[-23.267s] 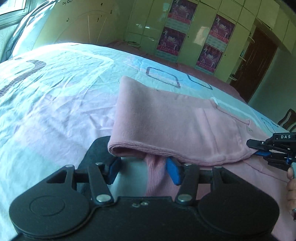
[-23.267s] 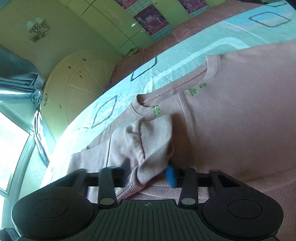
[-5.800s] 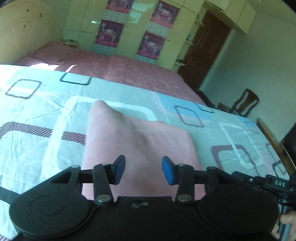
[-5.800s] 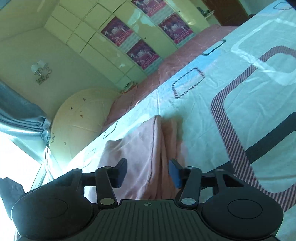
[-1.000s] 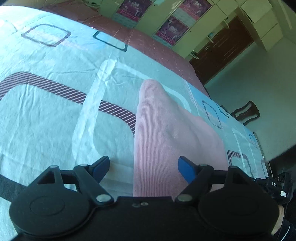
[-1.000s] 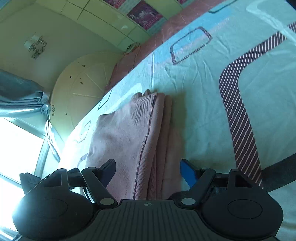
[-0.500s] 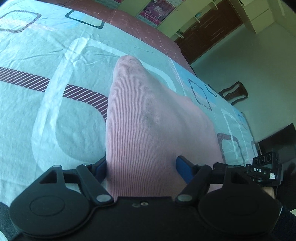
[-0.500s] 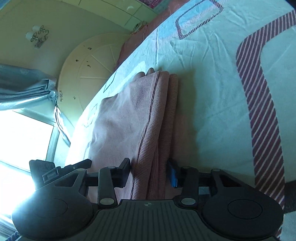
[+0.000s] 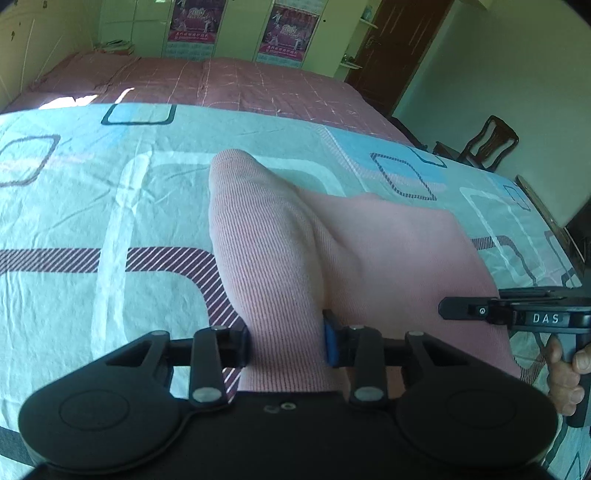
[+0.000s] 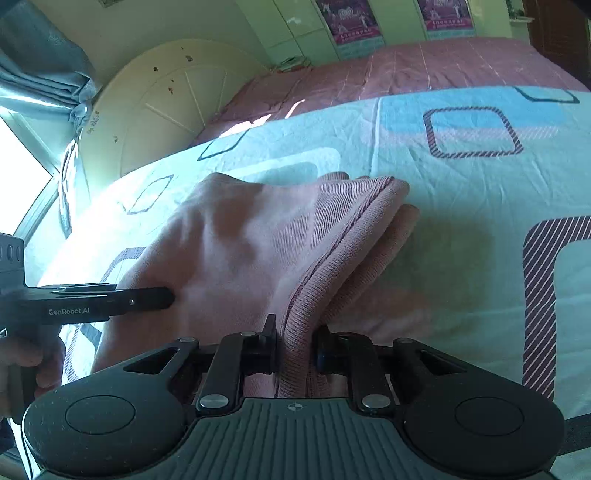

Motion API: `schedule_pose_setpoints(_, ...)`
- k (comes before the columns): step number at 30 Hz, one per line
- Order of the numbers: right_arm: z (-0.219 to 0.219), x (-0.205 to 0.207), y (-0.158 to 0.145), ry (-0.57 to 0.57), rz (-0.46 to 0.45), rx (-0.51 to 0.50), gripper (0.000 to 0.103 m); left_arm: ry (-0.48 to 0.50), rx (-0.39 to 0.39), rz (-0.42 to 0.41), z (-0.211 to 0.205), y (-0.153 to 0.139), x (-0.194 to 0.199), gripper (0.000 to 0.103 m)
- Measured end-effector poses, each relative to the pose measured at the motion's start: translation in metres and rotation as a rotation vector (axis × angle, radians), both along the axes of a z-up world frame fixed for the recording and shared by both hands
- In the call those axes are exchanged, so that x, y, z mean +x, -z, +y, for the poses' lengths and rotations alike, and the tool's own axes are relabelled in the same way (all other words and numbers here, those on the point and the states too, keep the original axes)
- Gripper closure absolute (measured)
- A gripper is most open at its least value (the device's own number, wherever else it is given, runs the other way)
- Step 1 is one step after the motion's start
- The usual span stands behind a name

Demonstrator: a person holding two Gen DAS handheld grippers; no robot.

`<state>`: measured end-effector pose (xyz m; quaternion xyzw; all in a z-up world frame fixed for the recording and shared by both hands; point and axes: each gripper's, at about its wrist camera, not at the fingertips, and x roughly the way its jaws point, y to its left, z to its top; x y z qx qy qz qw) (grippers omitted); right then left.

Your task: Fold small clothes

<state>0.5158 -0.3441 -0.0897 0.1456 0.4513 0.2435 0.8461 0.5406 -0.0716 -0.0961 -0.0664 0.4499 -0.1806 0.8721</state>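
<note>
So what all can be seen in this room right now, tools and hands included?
folded pink knit garment: one, pink, on the sheet, near edge raised.
patterned bed sheet: one, pale blue-green with squares, covering the near bed.
maroon bedspread: one, behind.
posters: two, purple, on the cupboard doors.
wooden chair: one, dark, right wall.
cream headboard: one, left.
left gripper: black, jaws closing on the garment.
right gripper: black, jaws closing on its ribbed edge.
hands: two, holding the handles.

We see a bed (image 9: 110, 206) with a patterned sheet, posters (image 9: 192, 22) on the wardrobe beyond its far edge, and a wooden chair (image 9: 487, 144) past its right corner.
</note>
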Motion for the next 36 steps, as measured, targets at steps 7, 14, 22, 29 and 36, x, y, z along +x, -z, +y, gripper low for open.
schedule_pose_setpoints(7, 0.051, -0.009, -0.039, -0.072, -0.086, -0.038, 0.086, 0.036, 0.052, -0.081, 0.019, -0.031, -0.021, 0.069)
schedule_pose_setpoints(14, 0.122, -0.005, -0.045, -0.132, -0.106, -0.028, 0.086, -0.006, 0.078, -0.115, 0.087, -0.05, -0.036, 0.069)
schedule_pose_setpoints(22, 0.202, 0.001, -0.034, -0.199, -0.094, -0.01, 0.086, -0.075, 0.067, -0.11, 0.165, -0.045, -0.053, 0.069)
schedule_pose_setpoints(29, 0.239, 0.0, 0.015, -0.201, -0.017, -0.069, 0.086, -0.133, -0.001, -0.027, 0.218, 0.001, -0.069, 0.064)
schedule_pose_setpoints(36, 0.223, 0.005, 0.049, -0.117, 0.05, -0.03, 0.085, -0.181, -0.124, 0.002, 0.248, 0.025, -0.064, 0.024)
